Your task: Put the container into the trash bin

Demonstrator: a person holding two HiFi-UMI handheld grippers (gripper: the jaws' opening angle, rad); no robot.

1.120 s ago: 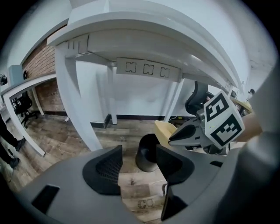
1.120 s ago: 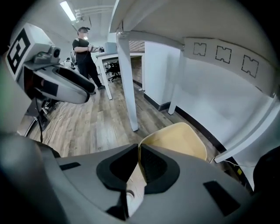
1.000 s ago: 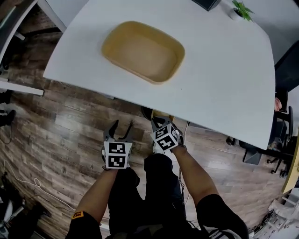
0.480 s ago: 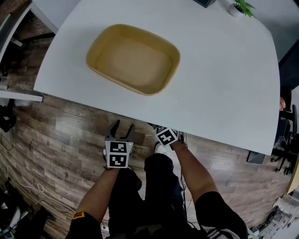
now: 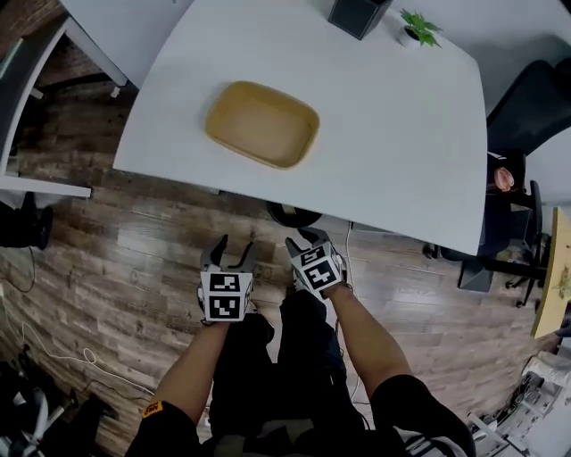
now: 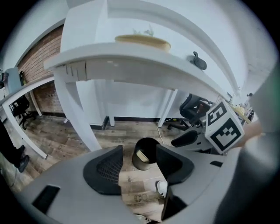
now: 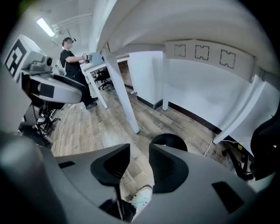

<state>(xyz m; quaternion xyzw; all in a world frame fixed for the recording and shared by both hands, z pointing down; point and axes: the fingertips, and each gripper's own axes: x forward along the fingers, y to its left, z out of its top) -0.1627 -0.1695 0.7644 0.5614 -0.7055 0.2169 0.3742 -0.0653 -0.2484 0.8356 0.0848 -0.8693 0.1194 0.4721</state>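
Observation:
A black trash bin (image 5: 294, 215) stands on the wood floor, half under the white table's (image 5: 401, 161) near edge. In the left gripper view the bin (image 6: 145, 154) holds a pale container (image 6: 141, 155). A tan tray (image 5: 263, 125) lies on the tabletop. My left gripper (image 5: 234, 248) hangs over the floor left of the bin, open and empty, and it frames the bin in its own view (image 6: 139, 161). My right gripper (image 5: 303, 237) is just in front of the bin (image 7: 169, 141). Its jaws (image 7: 140, 164) are opening with nothing between them.
A black box (image 5: 357, 13) and a small potted plant (image 5: 417, 29) stand at the table's far side. Office chairs (image 5: 526, 107) are at the right. Table legs (image 7: 124, 98) rise near the bin. A person (image 7: 70, 50) stands far off. My shoe (image 6: 162, 187) is below the jaws.
Both grippers have come up and back from the bin. The tan thing seen at the right gripper's tips over the bin is gone from them. The head view has pulled back.

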